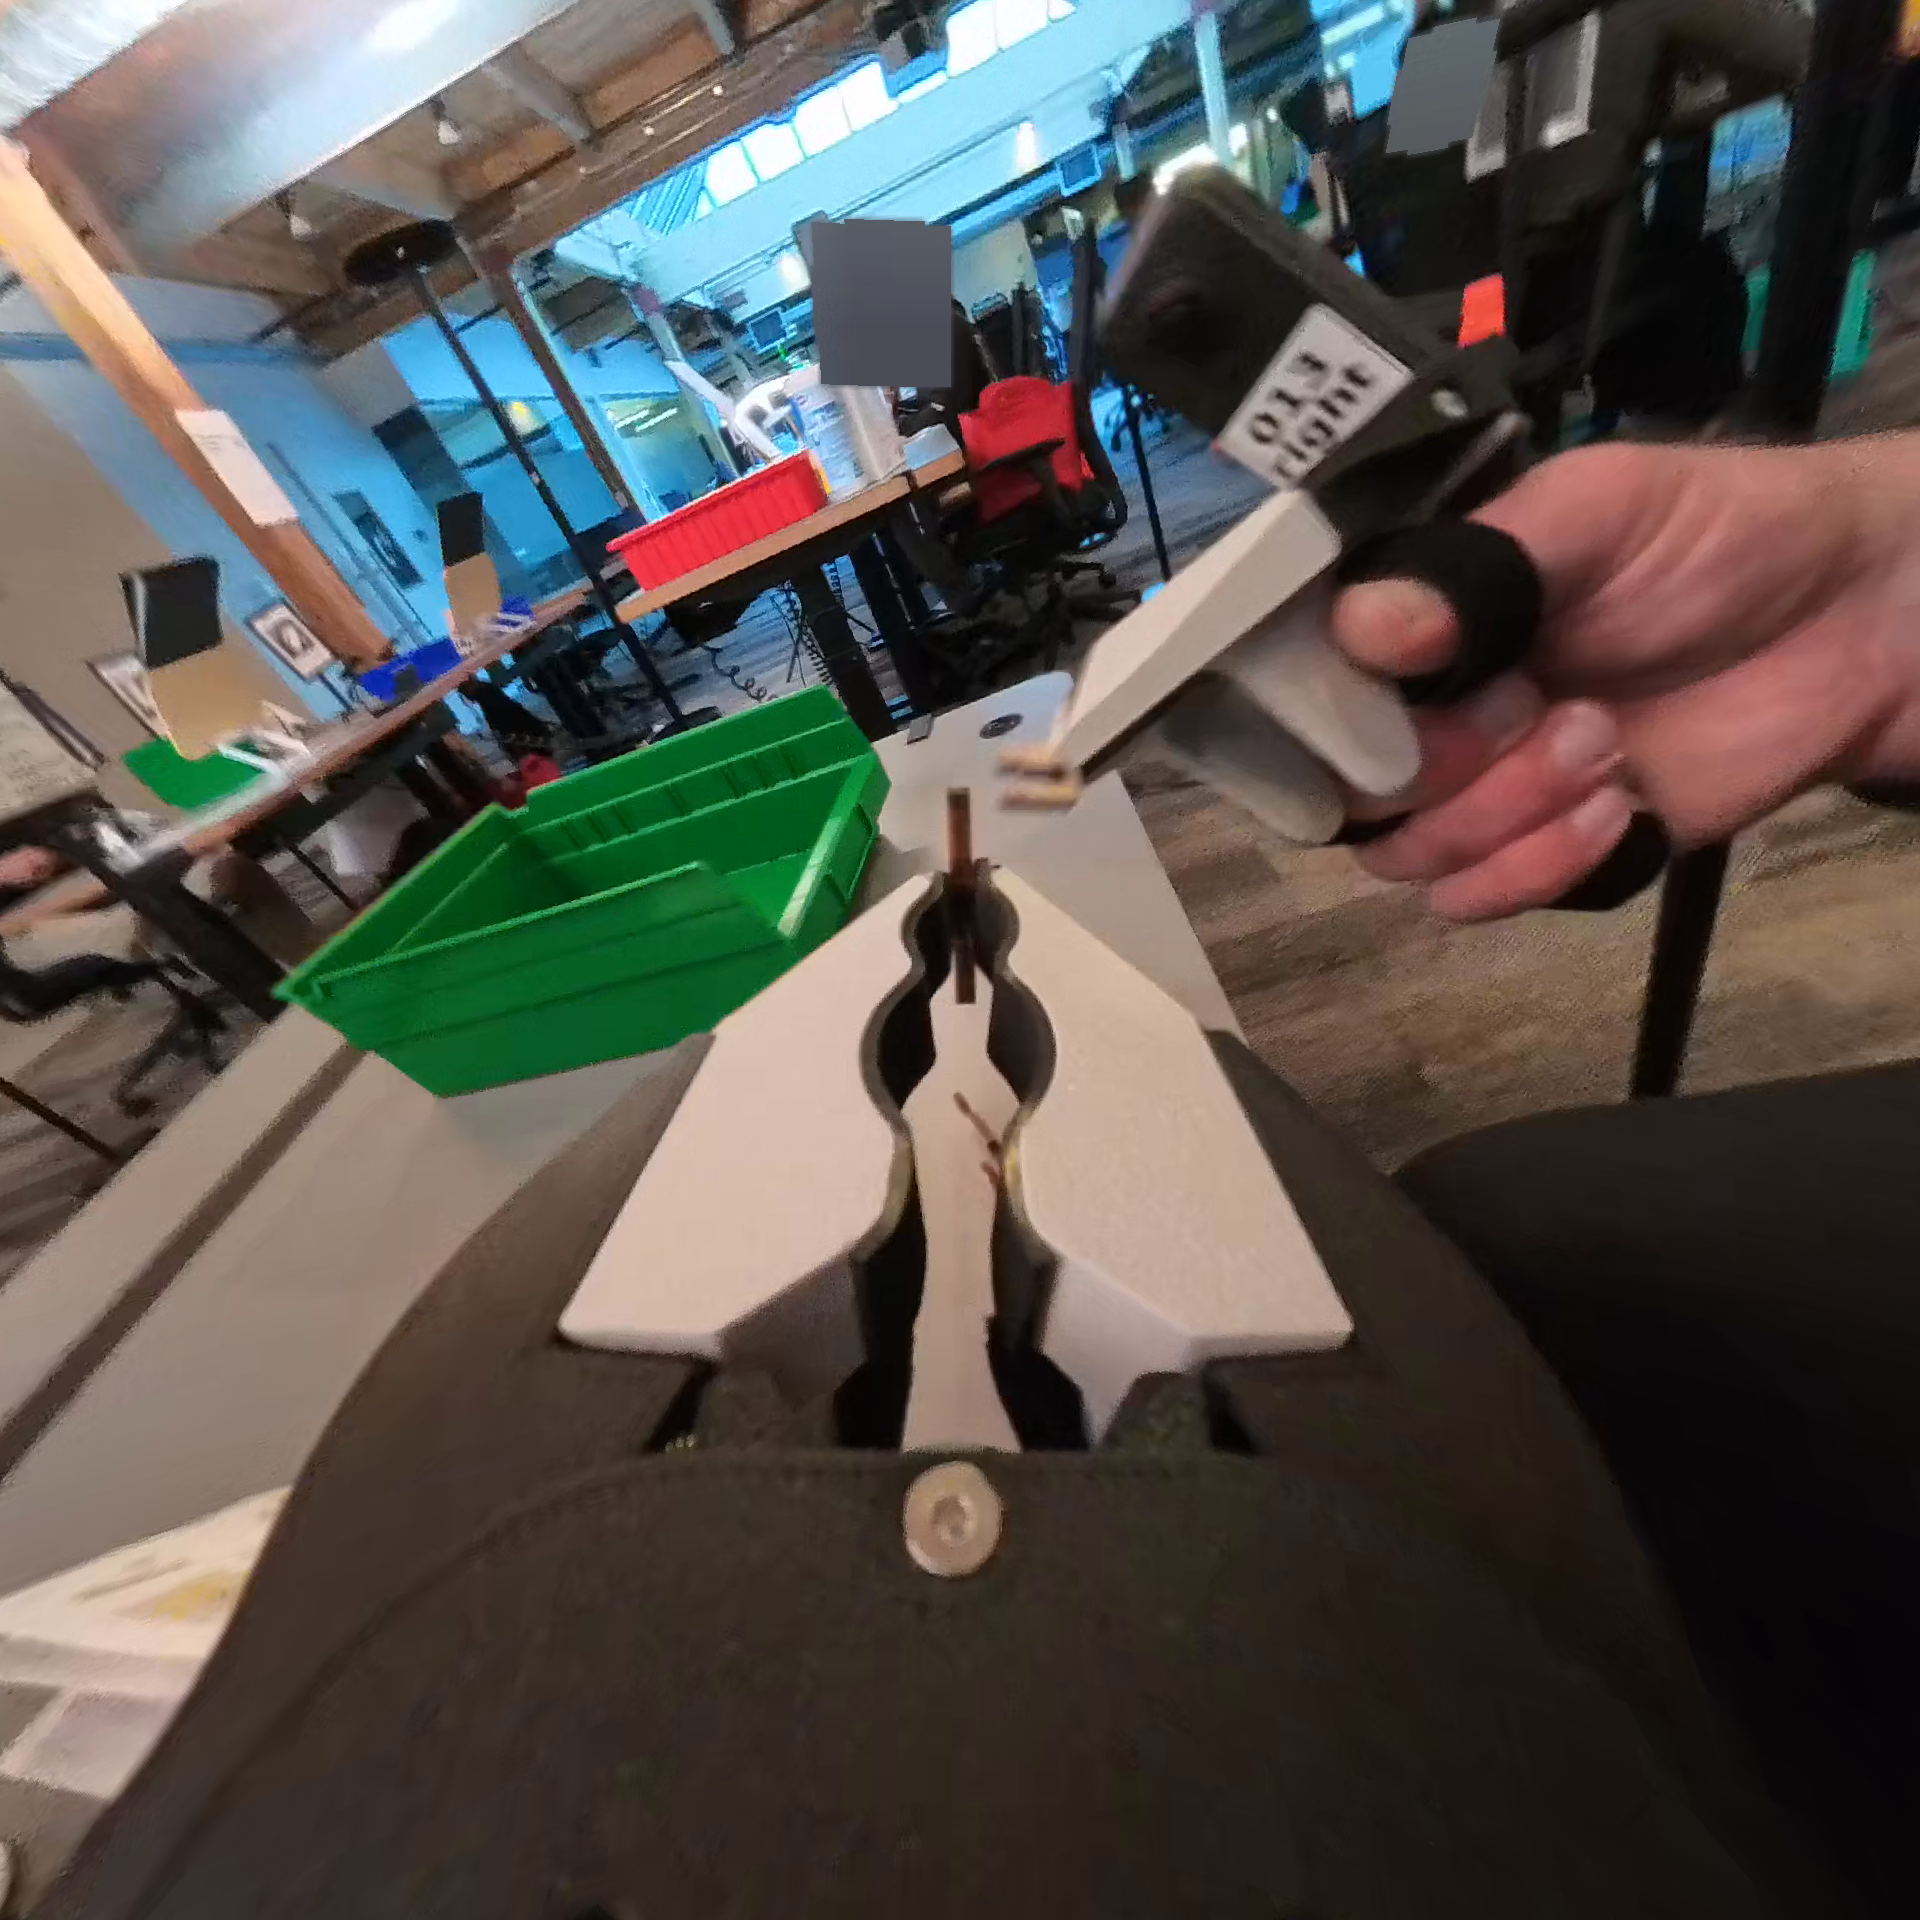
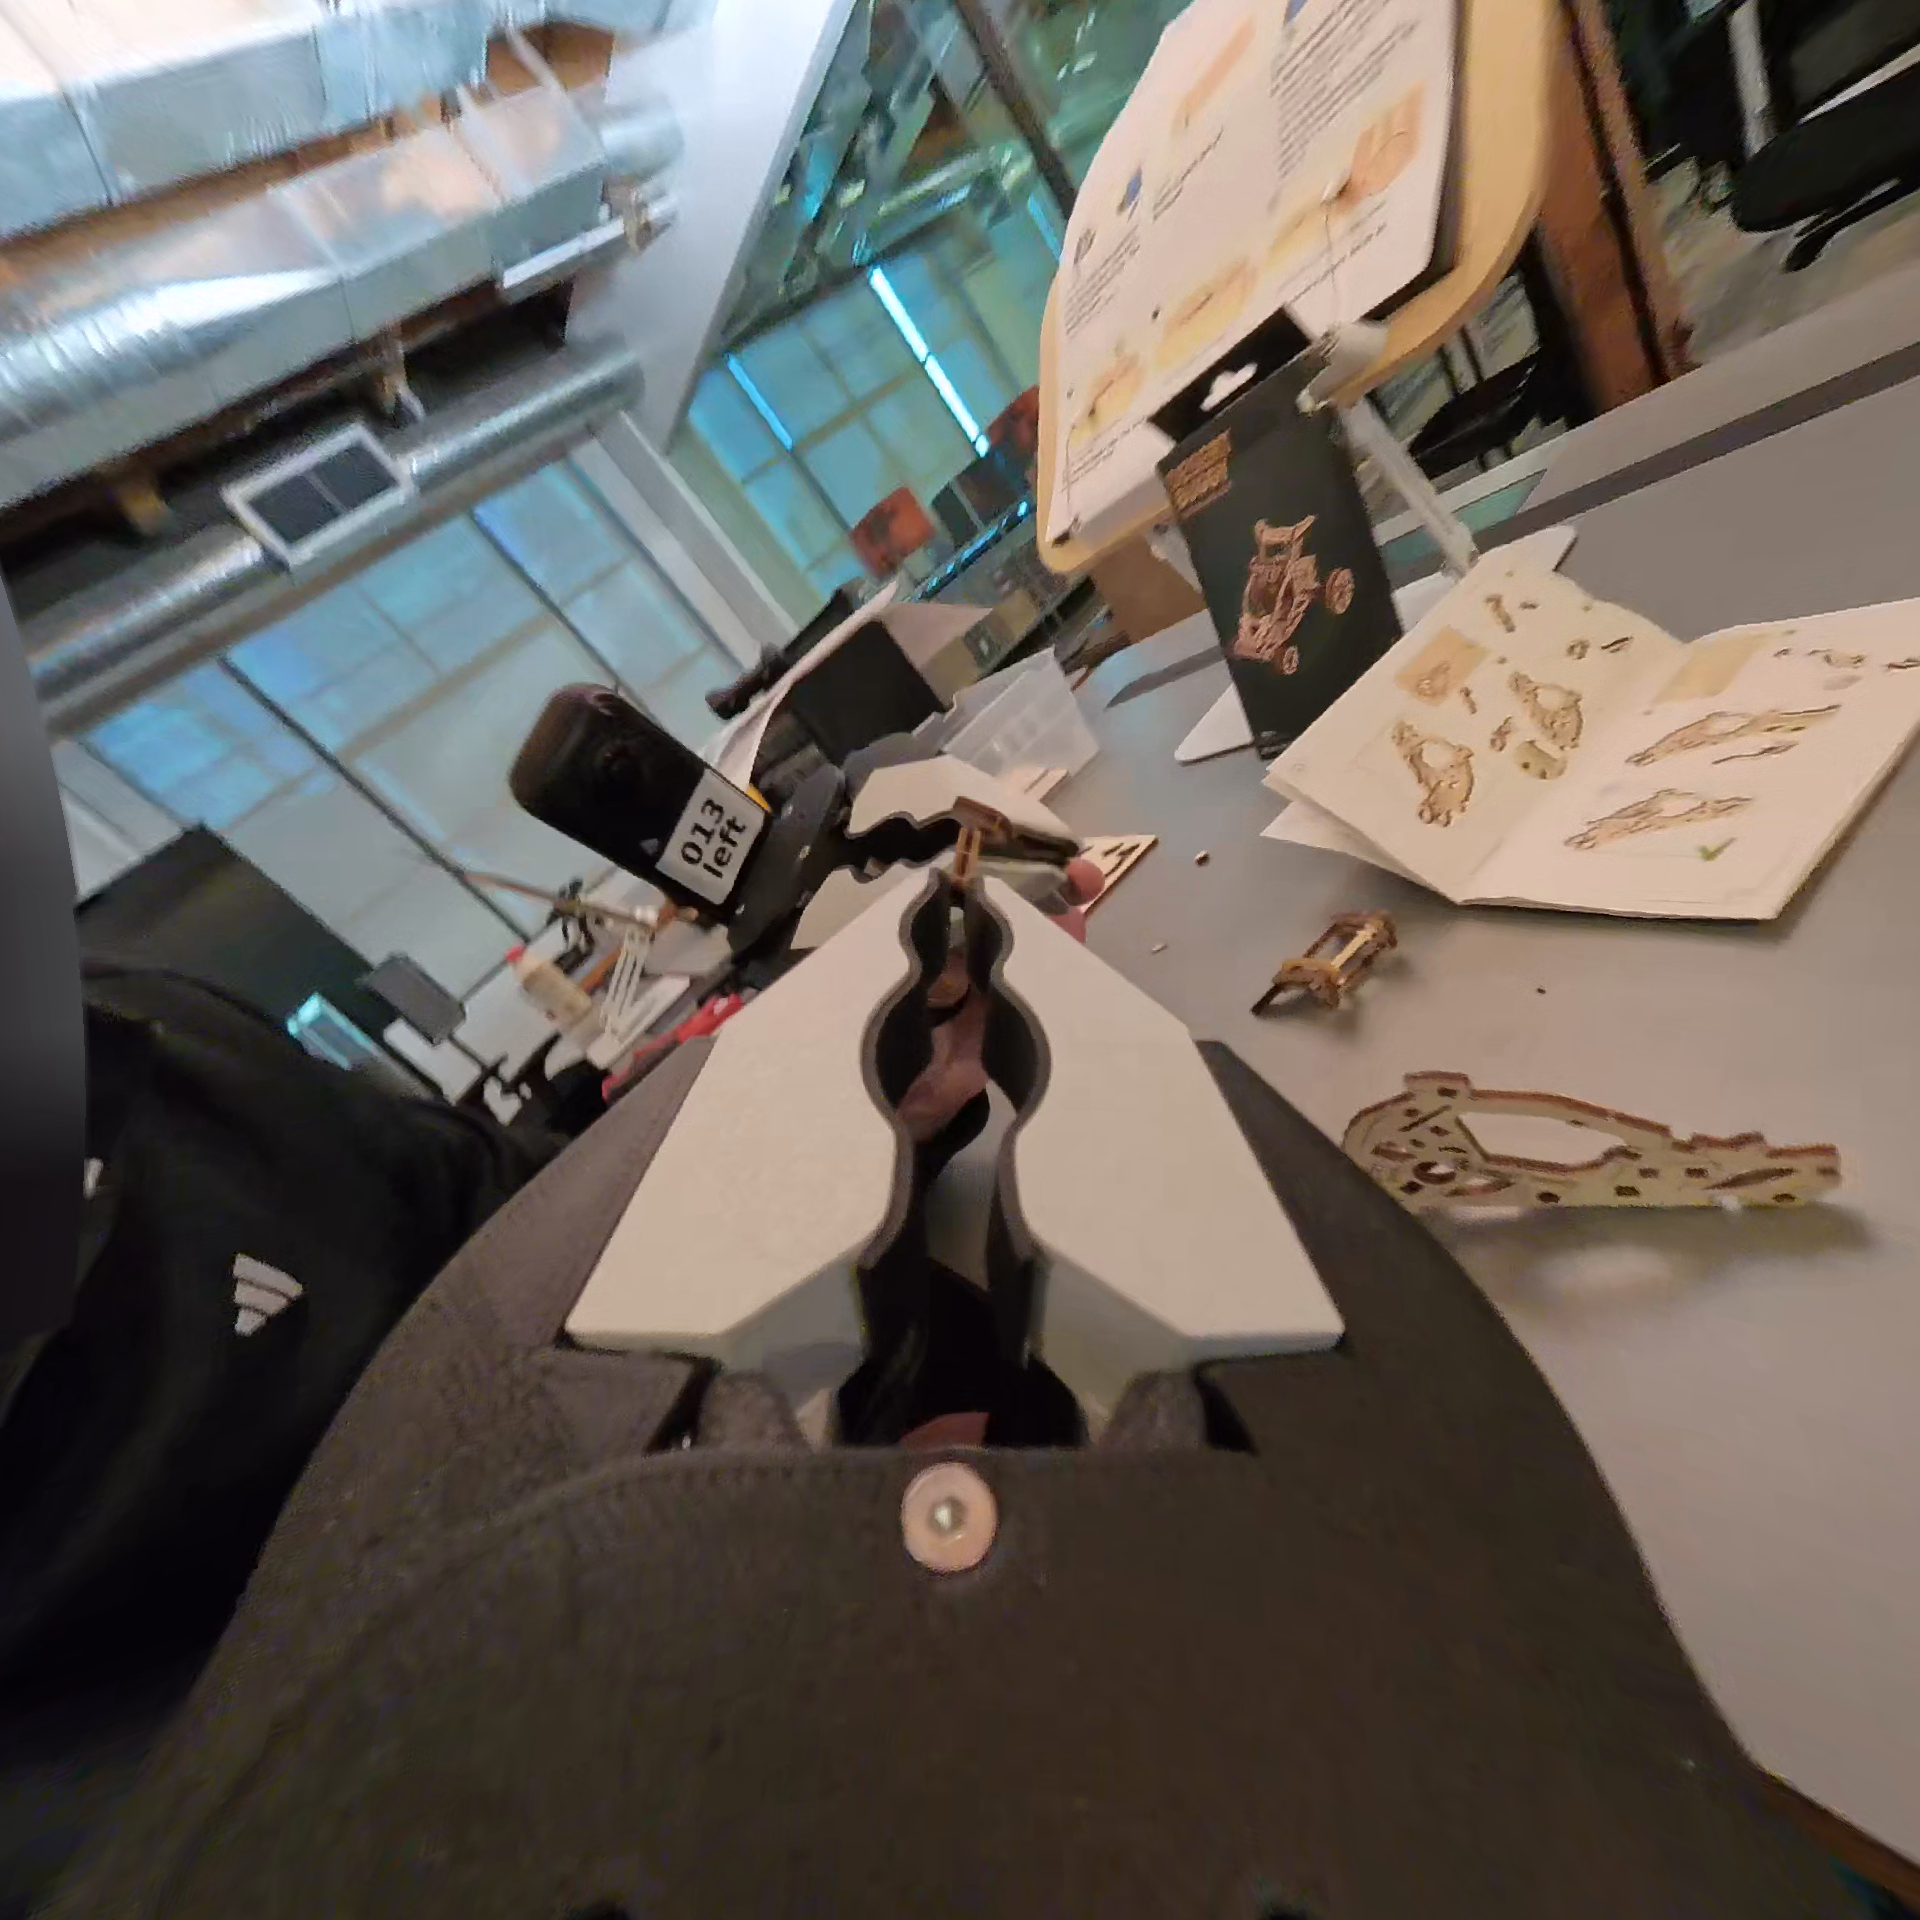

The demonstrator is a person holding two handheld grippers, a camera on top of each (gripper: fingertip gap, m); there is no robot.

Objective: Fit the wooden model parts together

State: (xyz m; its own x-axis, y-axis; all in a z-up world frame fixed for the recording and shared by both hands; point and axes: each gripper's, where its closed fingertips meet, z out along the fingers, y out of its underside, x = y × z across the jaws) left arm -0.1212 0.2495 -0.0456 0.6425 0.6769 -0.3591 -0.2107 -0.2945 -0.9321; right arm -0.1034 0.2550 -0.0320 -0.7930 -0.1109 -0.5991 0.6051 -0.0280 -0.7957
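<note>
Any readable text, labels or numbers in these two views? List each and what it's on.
Wording not transcribed; carriers only.
White label, legible, on the right gripper camera.
Matching label, legible, on the left gripper camera.
Gold lettering atop the black box: small.
Open booklet: too small.
Sheets on the stand: too small.
Paper on the wooden post: blurred.

A thin dark-brown wooden strip (image 1: 961, 894) stands upright, seen edge-on, pinched at the left gripper's (image 1: 961, 883) fingertips, its top end poking out above them. A small pale forked wooden piece (image 1: 1039, 779), two prongs pointing left, sticks out of the right gripper's (image 2: 961, 883) tips just up and right of the strip, apart from it. On the grey bench, a small boxy wooden sub-assembly (image 2: 1335, 961) lies mid-surface, and a long flat perforated wooden frame piece (image 2: 1590, 1153) lies nearer, toward the bench's right edge.
</note>
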